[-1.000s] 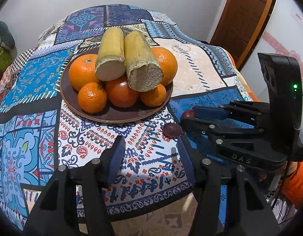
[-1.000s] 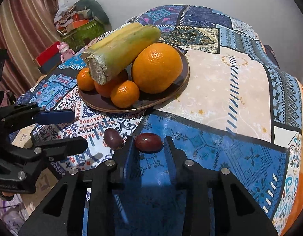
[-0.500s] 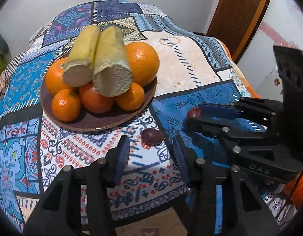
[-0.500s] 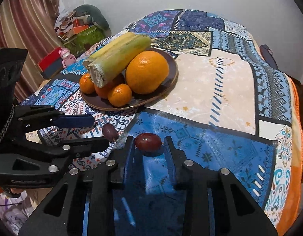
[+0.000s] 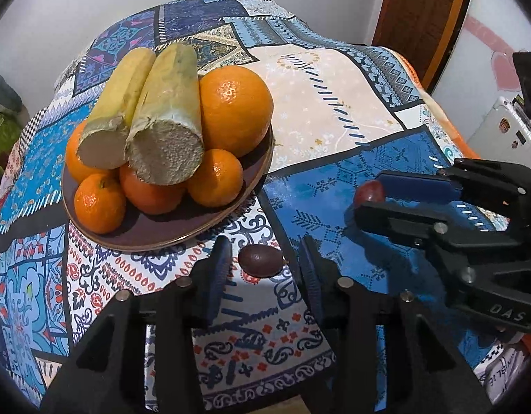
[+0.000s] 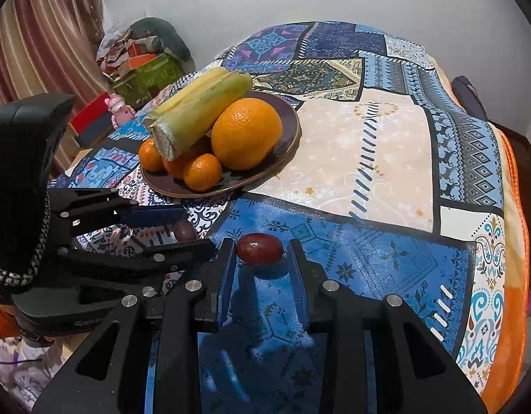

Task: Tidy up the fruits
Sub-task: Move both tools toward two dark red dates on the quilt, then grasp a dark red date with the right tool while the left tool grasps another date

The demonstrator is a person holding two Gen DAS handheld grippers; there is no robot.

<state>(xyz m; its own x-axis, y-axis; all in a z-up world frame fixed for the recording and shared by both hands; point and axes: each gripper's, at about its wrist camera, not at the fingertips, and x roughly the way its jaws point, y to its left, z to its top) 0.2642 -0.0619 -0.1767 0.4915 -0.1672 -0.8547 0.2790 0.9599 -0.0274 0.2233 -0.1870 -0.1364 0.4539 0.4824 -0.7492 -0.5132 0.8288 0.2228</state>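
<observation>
A brown plate (image 5: 162, 238) holds several oranges (image 5: 234, 110) and two cut sugarcane pieces (image 5: 169, 117). In front of it, a small dark brown oval fruit (image 5: 260, 260) lies on the patterned cloth. My left gripper (image 5: 263, 252) straddles it with jaws closing, and a gap shows on each side of the fruit. My right gripper (image 6: 261, 246) is shut on a small red oval fruit (image 6: 260, 248), held just above its shadow on the blue patch. The right wrist view also shows the left gripper (image 6: 193, 229) around the dark fruit (image 6: 185, 230), and the plate (image 6: 289, 117) behind.
The table's near edge runs just under both grippers. A wooden door (image 5: 424, 17) and a white appliance (image 5: 500, 127) stand to the right. A curtain (image 6: 34, 45), stacked boxes (image 6: 141, 65) and a pink toy (image 6: 119, 112) are off the left side.
My left gripper has moved over the dark fruit, which now sits between its narrowing jaws. My right gripper has kept the red fruit and shifted slightly.
</observation>
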